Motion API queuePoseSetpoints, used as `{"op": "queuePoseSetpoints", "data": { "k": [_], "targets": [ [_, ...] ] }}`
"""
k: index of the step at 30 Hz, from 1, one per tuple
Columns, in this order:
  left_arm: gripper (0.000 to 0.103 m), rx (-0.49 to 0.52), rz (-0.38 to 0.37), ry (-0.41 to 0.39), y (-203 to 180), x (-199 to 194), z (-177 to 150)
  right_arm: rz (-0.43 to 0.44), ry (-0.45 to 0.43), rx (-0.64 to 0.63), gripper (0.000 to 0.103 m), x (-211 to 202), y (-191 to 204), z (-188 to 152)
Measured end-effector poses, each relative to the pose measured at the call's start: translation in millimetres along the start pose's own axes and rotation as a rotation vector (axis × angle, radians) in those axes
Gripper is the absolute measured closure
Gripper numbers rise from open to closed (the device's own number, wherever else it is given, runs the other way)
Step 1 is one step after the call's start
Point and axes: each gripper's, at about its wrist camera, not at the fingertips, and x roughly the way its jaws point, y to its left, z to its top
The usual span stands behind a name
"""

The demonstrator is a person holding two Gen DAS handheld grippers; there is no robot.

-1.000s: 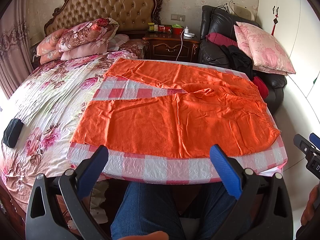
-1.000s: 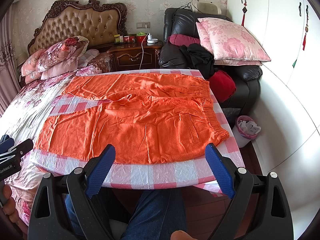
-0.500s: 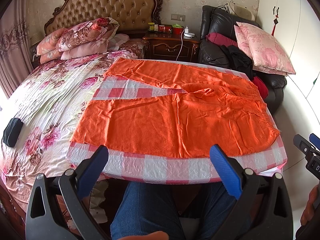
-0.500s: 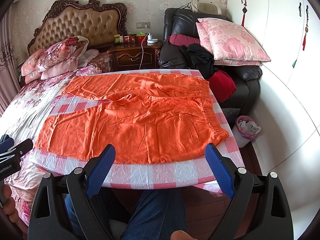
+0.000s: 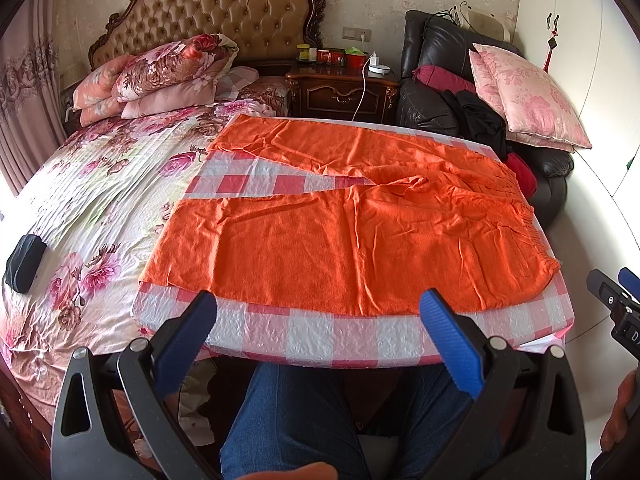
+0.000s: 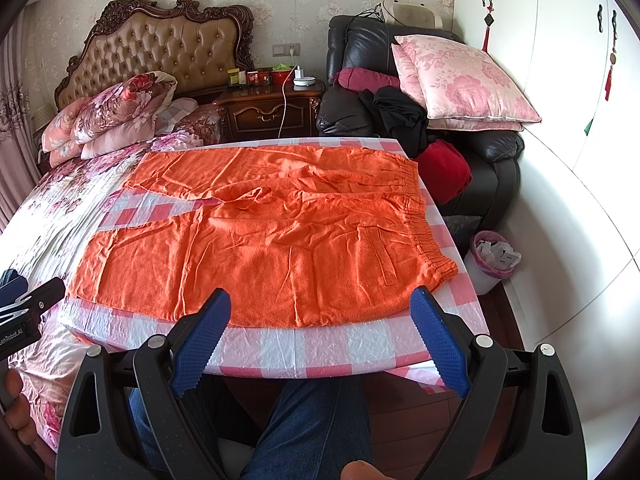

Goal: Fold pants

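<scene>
The orange pants point(image 5: 352, 232) lie spread flat on the pink checked table point(image 5: 320, 340), waistband to the right, both legs running left; the far leg sits along the far edge, the near leg close to the near edge, with a wedge of bare cloth showing between them at the left. Nothing about the pants differs from the earlier frames: same creases, same place.

The left gripper point(image 5: 320, 336) hovers at the near edge of the table, jaws wide apart and holding nothing; it has not shifted since a second ago. The right gripper point(image 6: 320, 332) hangs likewise just short of the near edge, jaws spread wide and empty, and it too is unchanged. The person's jeans point(image 6: 312, 432) show below the table in both views.

Left of the table the flowered bed point(image 5: 92, 200) carries a small black pouch point(image 5: 24, 258); beyond are the nightstand point(image 6: 272, 114), and the black armchair point(image 6: 492, 160) stacked with pink pillows point(image 6: 460, 80); a small bin point(image 6: 494, 258) stands at the right.
</scene>
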Motion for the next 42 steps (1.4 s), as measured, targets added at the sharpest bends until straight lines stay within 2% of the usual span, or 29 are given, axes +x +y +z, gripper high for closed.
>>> {"op": "queuePoseSetpoints", "data": {
  "k": [8, 12, 14, 18, 23, 26, 29, 31, 34, 38, 40, 42],
  "targets": [
    [0.001, -0.002, -0.001, 0.001, 0.8, 0.5, 0.1, 0.004, 0.000, 0.002, 0.015, 2.8, 0.7, 1.6],
    [0.001, -0.033, -0.044, 0.014, 5.9, 18.4, -0.8, 0.026, 0.011, 0.038, 0.015, 19.2, -14.7, -1.5],
    [0.001, -0.050, -0.066, 0.016, 12.4, 32.1, -0.2, 0.026, 0.034, 0.062, 0.015, 48.4, -29.2, -2.3],
    [0.001, -0.081, -0.096, 0.044, 25.1, 69.5, 2.6, 0.056, 0.111, 0.128, 0.015, 106.3, -75.8, 20.5],
    [0.002, -0.143, -0.199, 0.095, 48.3, 109.0, 11.9, 0.096, 0.227, 0.214, 0.015, 202.8, -139.5, 81.2],
    [0.002, -0.178, -0.235, 0.119, 61.5, 126.1, 12.8, 0.074, 0.274, 0.214, 0.014, 271.7, -167.1, 129.6],
    [0.003, -0.176, -0.234, 0.140, 73.0, 135.8, 10.6, 0.012, 0.312, 0.111, 0.014, 329.9, -172.3, 172.0],
    [0.003, -0.187, -0.224, 0.152, 85.5, 139.0, 8.0, 0.007, 0.318, 0.031, 0.015, 362.2, -169.7, 197.0],
    [0.010, -0.226, -0.189, 0.182, 110.7, 142.0, 1.2, 0.033, 0.327, -0.081, 0.015, 403.2, -161.7, 226.6],
    [0.016, -0.281, -0.118, 0.221, 142.4, 144.8, -5.9, 0.041, 0.382, -0.188, 0.020, 451.0, -148.8, 244.3],
    [0.017, -0.277, -0.062, 0.224, 155.0, 142.5, -7.2, 0.045, 0.405, -0.216, 0.020, 474.3, -146.4, 250.3],
    [0.017, -0.296, -0.043, 0.232, 165.7, 140.0, -5.4, 0.059, 0.428, -0.225, 0.020, 487.7, -144.7, 250.8]
  ]
}}
